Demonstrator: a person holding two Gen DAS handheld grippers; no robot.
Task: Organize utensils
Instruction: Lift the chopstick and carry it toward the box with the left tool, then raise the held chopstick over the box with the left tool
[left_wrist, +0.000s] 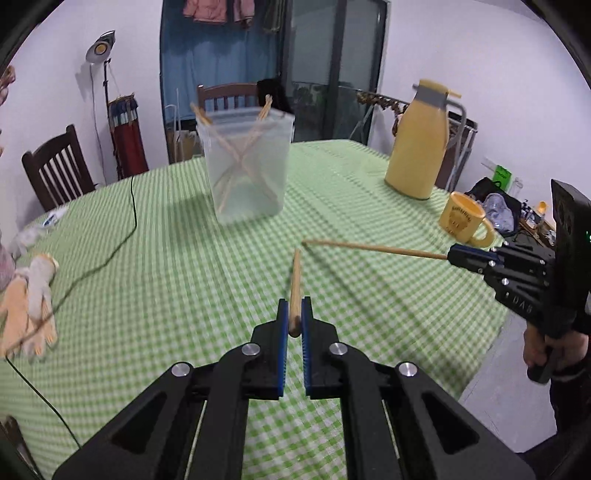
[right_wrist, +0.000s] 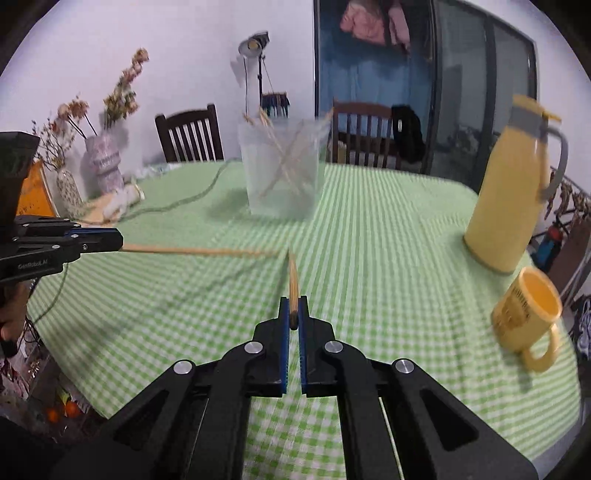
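Left wrist view
Surface: round table under a green-and-white checked cloth (left_wrist: 177, 258), a thin dark cable (left_wrist: 131, 221) trailing across it.
Room: white walls, two dark wooden slat-back chairs (left_wrist: 55, 173), a lamp on a stand (left_wrist: 100, 46), a glass door behind.
My left gripper (left_wrist: 294, 314): blue pads pinched tight on one pale wooden chopstick (left_wrist: 295, 284), which points forward above the cloth.
My right gripper (left_wrist: 452, 255): comes in from the right, clamped on a second wooden chopstick (left_wrist: 373, 248); the two free tips nearly meet.
Container: one frosted clear plastic tub (left_wrist: 247, 166) standing mid-table, well ahead, with crossed chopsticks leaning inside; blur keeps me from counting them.
Count: one tall yellow thermos jug (left_wrist: 419, 147), one yellow mug (left_wrist: 465, 219), a pair of pale work gloves (left_wrist: 31, 310) at the left edge.

Right wrist view
Surface: same checked cloth (right_wrist: 388, 240).
Right gripper (right_wrist: 293, 314): pressed together on its chopstick (right_wrist: 293, 284).
Left gripper (right_wrist: 120, 242): at the left, holding its chopstick (right_wrist: 199, 252) out level.
Tub (right_wrist: 282, 173): straight ahead, sticks crossed inside.
Count: one jug (right_wrist: 506, 192), one mug (right_wrist: 524, 314), two chairs (right_wrist: 190, 134), two vases of dried flowers (right_wrist: 103, 162) at far left.
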